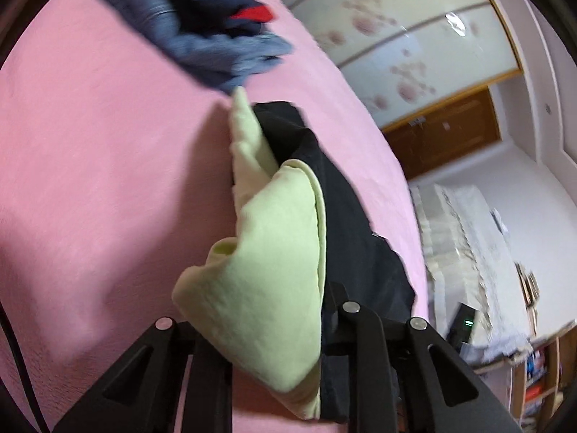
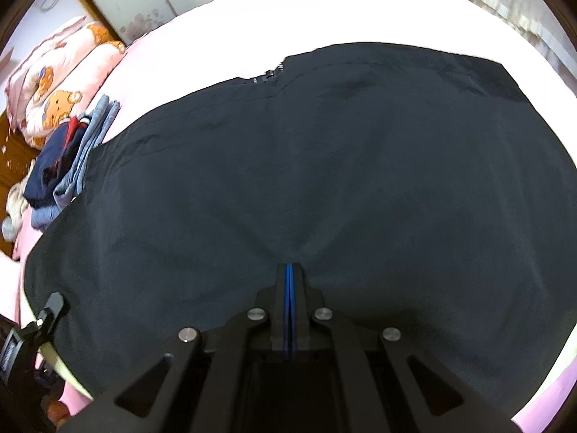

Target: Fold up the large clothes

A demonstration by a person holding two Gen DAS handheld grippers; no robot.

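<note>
Jacket [image 2: 306,180] spread on bed [image 2: 252,21], folded clothes [image 2: 68,158] at its left, pillows [image 2: 54,83] behind.

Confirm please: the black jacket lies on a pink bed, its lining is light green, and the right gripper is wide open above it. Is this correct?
Not quite. The right gripper is shut, its tips down on the black jacket, as the right wrist view shows. The pink bed and the light green lining are correct.
</note>
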